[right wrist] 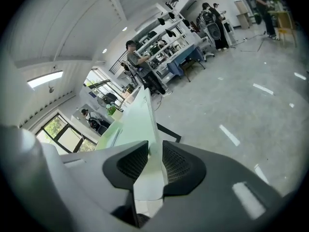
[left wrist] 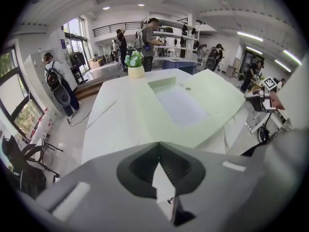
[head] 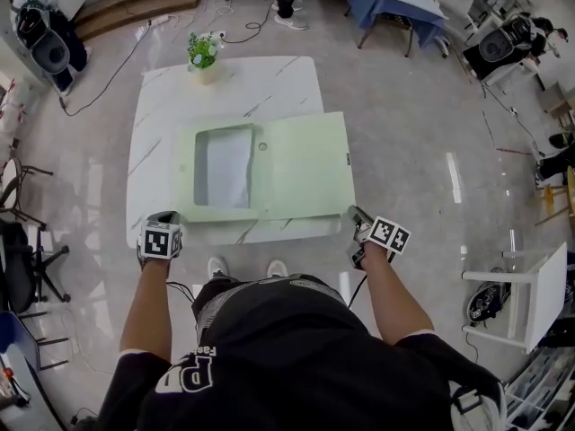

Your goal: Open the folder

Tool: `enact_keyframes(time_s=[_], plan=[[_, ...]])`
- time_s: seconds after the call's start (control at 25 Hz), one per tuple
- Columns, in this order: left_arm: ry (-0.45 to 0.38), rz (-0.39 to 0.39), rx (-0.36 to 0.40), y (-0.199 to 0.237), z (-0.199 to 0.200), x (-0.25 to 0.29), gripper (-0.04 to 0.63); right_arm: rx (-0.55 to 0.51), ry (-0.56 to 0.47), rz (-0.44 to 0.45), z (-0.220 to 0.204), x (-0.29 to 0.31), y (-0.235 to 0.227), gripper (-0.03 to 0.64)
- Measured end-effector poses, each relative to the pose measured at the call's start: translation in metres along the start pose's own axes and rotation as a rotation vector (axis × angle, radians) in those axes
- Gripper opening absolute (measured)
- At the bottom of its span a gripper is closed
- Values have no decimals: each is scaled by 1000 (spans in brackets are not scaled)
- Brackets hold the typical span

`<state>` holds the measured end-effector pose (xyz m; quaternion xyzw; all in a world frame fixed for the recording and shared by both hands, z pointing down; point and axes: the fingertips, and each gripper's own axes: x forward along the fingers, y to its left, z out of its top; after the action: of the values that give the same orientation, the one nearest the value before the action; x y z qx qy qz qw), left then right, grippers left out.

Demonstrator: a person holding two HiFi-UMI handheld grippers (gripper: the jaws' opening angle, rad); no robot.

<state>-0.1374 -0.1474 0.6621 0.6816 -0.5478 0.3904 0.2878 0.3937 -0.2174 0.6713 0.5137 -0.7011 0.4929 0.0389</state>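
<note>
Folder point(head: 305, 164): pale green, thin matte plastic. It lies spread flat across the middle and right of the bench point(head: 162, 124), and its right edge overhangs the bench's right side. The left panel has a rectangular window with a pale grey-white sheet in it. The right panel is plain, with a small round stud near the fold. A small dark mark on the right edge is too small to identify.

Bench: white slab with rounded corners and faint grey veining. A small potted plant point(head: 204, 54) with green leaves and a cream pot stands at its far edge.

Left gripper point(head: 163, 216): held at the near left edge of the bench and pointing steeply down, apart from the folder. Its jaws are clenched tip to tip with nothing between them.

Right gripper point(head: 356, 214): held at the folder's near right corner on an outstretched bare forearm and tilted moderately downward. In the right gripper view the folder's thin edge runs between the ribbed black pads. The jaws stand slightly apart and released, not pinching it.

The near part of the bench is cut off by the person's torso in the head view.
</note>
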Motion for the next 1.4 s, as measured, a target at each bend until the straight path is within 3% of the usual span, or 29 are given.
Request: enact_keyframes(time_s=[0.2, 0.44, 0.64, 0.96, 1.2, 1.4], plan=[[-99, -1, -53, -7, 18, -22, 57, -144, -92, 48, 32, -23, 37, 95], [-223, -45, -130, -18, 41, -50, 56, -444, -234, 65, 83, -42, 109, 94], [-311, -90, -139, -27, 64, -69, 56, -638, -280, 62, 93, -43, 167, 94], [-418, -177, -91, -40, 99, -103, 56, -806, -251, 74, 62, -31, 231, 94], [-472, -224, -32, -41, 117, -114, 57, -835, -224, 103, 37, -17, 267, 94], [-493, -259, -29, -37, 124, -118, 57, -869, -182, 143, 13, -5, 297, 94]])
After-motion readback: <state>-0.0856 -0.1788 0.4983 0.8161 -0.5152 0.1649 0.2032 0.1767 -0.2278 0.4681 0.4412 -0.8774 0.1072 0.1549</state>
